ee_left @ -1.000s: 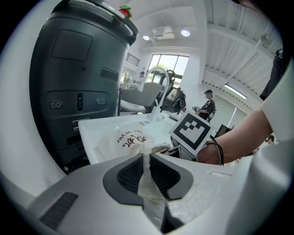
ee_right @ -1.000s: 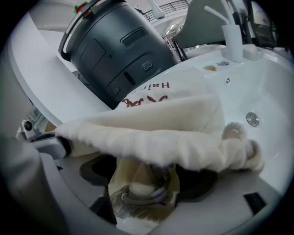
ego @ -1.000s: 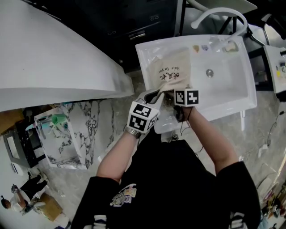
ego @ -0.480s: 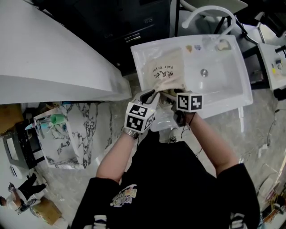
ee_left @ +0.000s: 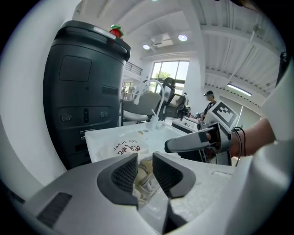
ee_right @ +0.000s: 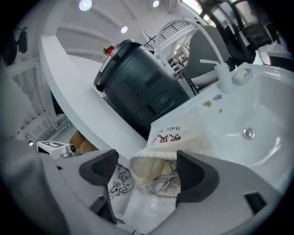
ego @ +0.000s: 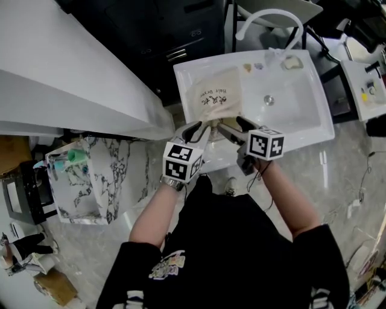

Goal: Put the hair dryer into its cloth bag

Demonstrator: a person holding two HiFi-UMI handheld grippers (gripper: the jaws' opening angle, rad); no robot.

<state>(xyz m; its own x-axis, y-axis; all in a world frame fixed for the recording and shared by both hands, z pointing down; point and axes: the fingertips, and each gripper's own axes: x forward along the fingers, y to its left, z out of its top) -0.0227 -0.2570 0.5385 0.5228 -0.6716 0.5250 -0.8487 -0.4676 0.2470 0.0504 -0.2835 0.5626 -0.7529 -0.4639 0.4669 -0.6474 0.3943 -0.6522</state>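
A beige cloth bag (ego: 218, 98) printed "Hair Dryer" lies in the white sink (ego: 313, 90), its gathered mouth toward me. Grey cable and a plug (ee_right: 166, 180) of the hair dryer show inside the mouth; the dryer's body is hidden. My left gripper (ego: 202, 127) hangs just before the mouth, and its jaws are opening. In the left gripper view the bag's rim (ee_left: 143, 170) shows in the gap, and the pads (ee_left: 125, 170) do not press on it. My right gripper (ego: 235, 128) stands wide open beside it, above the mouth (ee_right: 151, 176).
A curved white faucet (ego: 270, 17) stands behind the sink, with a drain (ego: 269, 100) in the basin. A dark cabinet (ee_left: 87, 92) lies to the left of the sink, and a white curved counter (ego: 60, 78) beyond it. A marble-patterned box (ego: 102, 181) stands on the floor at left.
Both grippers have lifted and drawn back from the bag's mouth, the right one more. The left jaws have opened and let go of the rim.
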